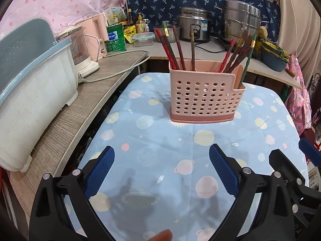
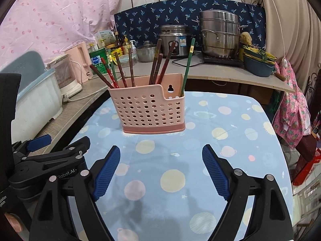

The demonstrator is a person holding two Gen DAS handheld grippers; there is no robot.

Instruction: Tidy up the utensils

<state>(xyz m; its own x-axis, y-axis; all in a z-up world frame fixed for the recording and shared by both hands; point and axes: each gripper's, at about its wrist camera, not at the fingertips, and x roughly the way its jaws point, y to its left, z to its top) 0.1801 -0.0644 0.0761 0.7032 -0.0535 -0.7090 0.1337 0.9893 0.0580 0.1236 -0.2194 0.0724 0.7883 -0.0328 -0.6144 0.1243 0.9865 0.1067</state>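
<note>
One pink holder point(image 2: 149, 110) stands on the cloth-covered bench point(image 2: 230, 140), just beyond both claws. About eleven chopsticks point(image 2: 160, 64) stand inside it, one green stick at its right end. The left claw point(image 1: 161, 160) and right claw point(image 2: 161, 160) gape wide, holding nothing.

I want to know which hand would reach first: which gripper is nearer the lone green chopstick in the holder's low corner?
Right, probably. The green chopstick stands ahead of the right gripper; the left gripper sits farther left.

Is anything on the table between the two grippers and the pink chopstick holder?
Nothing visible: only bare tablecloth lies between each open hand-held gripper, left and right, and the pink chopstick holder.
</note>
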